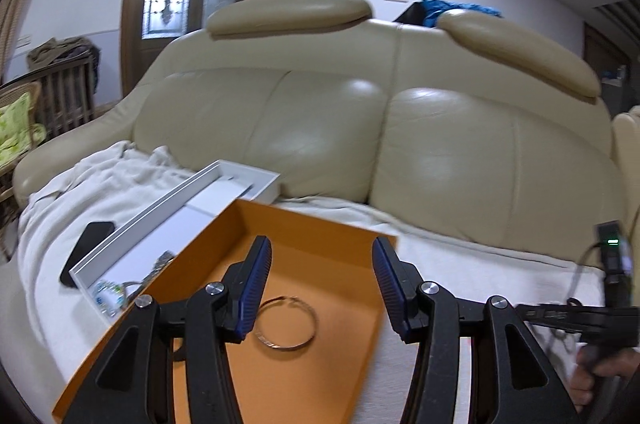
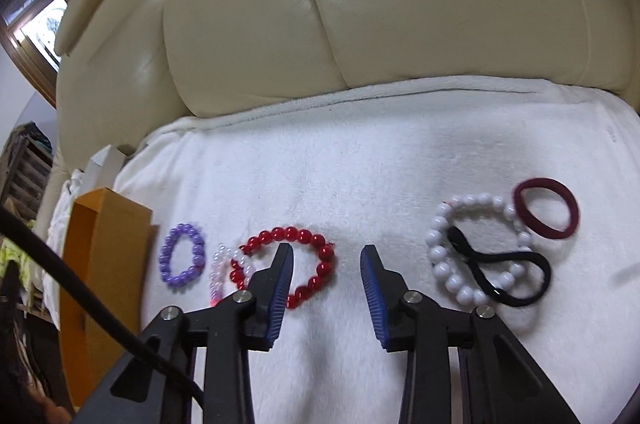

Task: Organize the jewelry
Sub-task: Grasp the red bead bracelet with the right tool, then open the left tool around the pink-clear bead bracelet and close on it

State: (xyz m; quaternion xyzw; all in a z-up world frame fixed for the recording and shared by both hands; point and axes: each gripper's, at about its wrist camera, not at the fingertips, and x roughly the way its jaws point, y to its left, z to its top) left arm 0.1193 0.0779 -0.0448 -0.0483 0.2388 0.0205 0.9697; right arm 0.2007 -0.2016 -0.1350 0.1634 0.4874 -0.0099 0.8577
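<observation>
Lying on the white blanket just right of the orange box, the red bead bracelet looked light, slippery and floppy (best pinched across one strand), while both the right hand-held gripper and left hand-held gripper hung released, holding nothing.

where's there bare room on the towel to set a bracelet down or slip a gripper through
Free: the white towel between the bracelets and the sofa back, and the gap between red bead bracelet and white bead bracelet. Crowded: purple bracelet and pink-white bracelet by the orange box; hair ties overlap the white one.
</observation>
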